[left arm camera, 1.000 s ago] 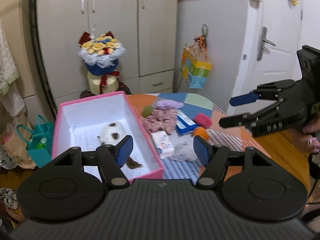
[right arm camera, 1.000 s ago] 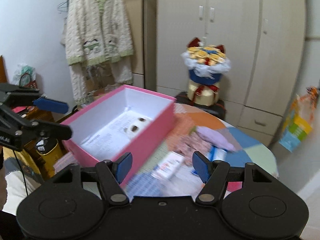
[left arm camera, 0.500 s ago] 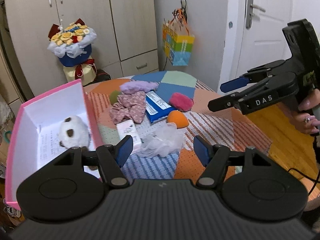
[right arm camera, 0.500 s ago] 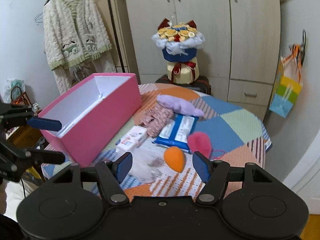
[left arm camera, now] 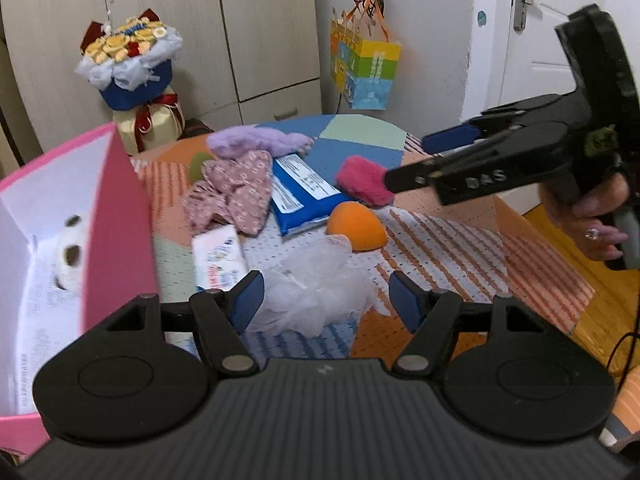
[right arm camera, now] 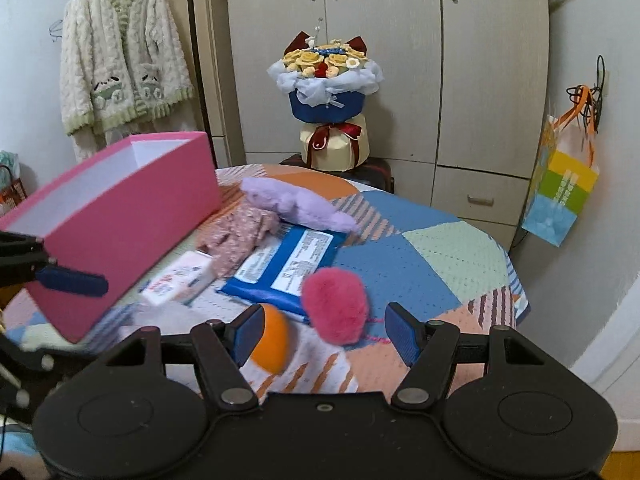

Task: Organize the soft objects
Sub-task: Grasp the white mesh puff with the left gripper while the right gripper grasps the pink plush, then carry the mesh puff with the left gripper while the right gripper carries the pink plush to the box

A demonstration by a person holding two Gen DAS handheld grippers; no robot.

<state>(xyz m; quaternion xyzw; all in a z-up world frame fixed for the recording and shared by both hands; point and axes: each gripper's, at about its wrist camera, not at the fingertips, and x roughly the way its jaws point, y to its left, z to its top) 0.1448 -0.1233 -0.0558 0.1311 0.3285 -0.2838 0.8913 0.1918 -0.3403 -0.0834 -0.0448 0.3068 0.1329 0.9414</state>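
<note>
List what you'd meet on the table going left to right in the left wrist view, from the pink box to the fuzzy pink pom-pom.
Pink cardboard box → small white tissue pack → floral pink fabric scrunchie → blue wet-wipes pack → fuzzy pink pom-pom.

Left gripper (left arm camera: 326,300): matte black plastic body, ribbed housing at lower centre of frame, two round discs at lower left and lower right. Two angled black finger links, each with a silver pivot screw; blue ribbed pads at the tips.

Right gripper (right arm camera: 322,330): same build. Seen side-on at upper right of the left wrist frame: black links, blue pad, pale lettering "DAS".

Hand (left arm camera: 592,220) at right edge: ring on one finger. Thin black cable, lower right.
</note>
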